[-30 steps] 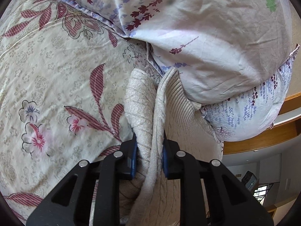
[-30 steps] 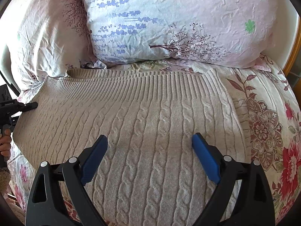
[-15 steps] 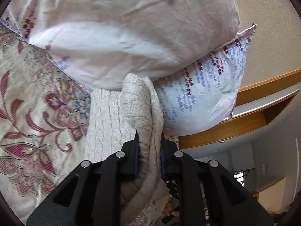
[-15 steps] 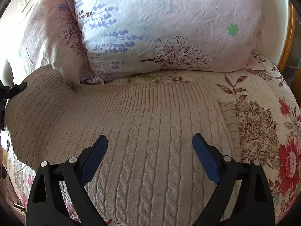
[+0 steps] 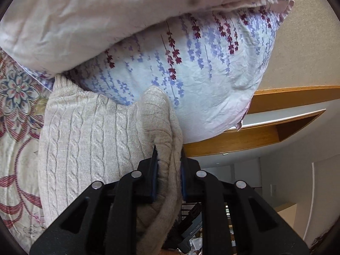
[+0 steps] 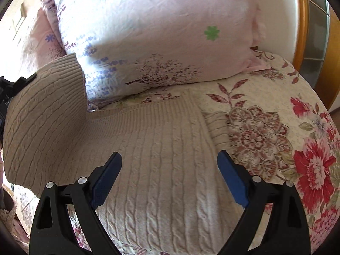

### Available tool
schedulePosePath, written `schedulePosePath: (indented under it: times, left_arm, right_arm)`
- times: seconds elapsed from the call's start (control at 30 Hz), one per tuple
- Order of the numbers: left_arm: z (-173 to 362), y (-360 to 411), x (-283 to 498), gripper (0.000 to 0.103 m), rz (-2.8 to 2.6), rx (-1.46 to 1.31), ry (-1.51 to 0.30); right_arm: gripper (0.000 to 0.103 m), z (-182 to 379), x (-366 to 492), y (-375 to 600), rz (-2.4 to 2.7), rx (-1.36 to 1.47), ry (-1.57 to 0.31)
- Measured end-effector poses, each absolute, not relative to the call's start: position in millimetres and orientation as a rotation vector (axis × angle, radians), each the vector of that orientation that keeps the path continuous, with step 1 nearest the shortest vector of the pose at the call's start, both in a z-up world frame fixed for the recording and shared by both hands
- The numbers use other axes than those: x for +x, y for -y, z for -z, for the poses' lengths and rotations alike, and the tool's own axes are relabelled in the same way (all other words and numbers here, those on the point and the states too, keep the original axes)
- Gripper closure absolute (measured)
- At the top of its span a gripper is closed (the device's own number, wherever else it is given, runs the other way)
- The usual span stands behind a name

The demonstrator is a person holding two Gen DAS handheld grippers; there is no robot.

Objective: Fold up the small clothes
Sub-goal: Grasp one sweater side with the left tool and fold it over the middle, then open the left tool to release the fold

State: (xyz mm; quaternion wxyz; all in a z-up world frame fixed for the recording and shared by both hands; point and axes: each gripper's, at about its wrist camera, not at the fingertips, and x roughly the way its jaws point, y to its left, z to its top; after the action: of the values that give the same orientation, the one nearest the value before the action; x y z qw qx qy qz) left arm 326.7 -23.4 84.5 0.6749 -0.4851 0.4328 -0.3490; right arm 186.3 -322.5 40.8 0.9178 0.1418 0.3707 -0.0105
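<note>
Lifted since a second ago, the left side of the sweater [image 6: 148, 148] now stands up as a raised flap beside the pillows, where earlier it lay spread flat over the bed. Its edge is pinched between the blue pads of the left gripper [image 5: 169, 165], whose jaws are clenched on a bunched fold of knit; that gripper's view has swung from the floral bedspread [image 5: 14, 127] toward the pillows, the wall and a wooden ledge [image 5: 276, 99]. Over the same second the right gripper [image 6: 169, 170] has crept a little nearer the pillows, its jaws spread wide and released, hovering over the middle of the sweater with nothing between the pads; whether they touch the knit cannot be told. A beige cable-knit with a ribbed hem, the sweater lies across the bedspread just in front of the pillows, the hem running toward the lavender-print pillow [image 6: 148, 31], and a small ribbed piece pokes out at its right edge. Behind the lifted flap a second, pinker pillow [image 6: 36, 38] is mostly covered. From the right wrist only a black tip of the left gripper shows at the picture's left edge, and the sweater's near end is cut off below the fingers.
</note>
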Motion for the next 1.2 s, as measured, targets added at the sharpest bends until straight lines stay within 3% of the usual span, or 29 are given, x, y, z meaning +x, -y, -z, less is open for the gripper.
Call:
schedulePosePath:
  times: [0.47,0.67,0.7,0.77,0.83,0.87,1.07,1.2]
  left_arm:
    - [-56,176,341,0.087,0.853,-0.935,-1.231]
    - [-36,224,347,0.082,0.875,-0.865,-1.374]
    - [-34,232,347,0.077,0.911,-0.868,-1.407]
    - [-45,241,342,0.052,0.984,-0.835,-1.396]
    - [-65,237,340,0.044,1.036,-0.783,-1.324]
    - [-75,229,340,0.039,1.047,-0.769,-1.288]
    - [-114,148,330,0.021,0.83,-0.525,-1.082]
    - [-117,110,322,0.017,0.685,-0.376,-1.045]
  right_arm:
    - [0.01,-24,153,390,0.174,0.43,-0.742]
    - [0.01,-20,150,412,0.206,0.487,-0.736]
    - [0.01,-21,149,416,0.209,0.5,-0.73]
    - [0.01,-25,148,425,0.212,0.523,-0.715]
    - [0.015,-29,146,434,0.188,0.568,-0.694]
    - [0.022,-32,147,439,0.162,0.596,-0.681]
    - [0.052,-40,179,439,-0.116,0.736,-0.725]
    - [0.053,-35,208,420,-0.142,0.678,-0.824]
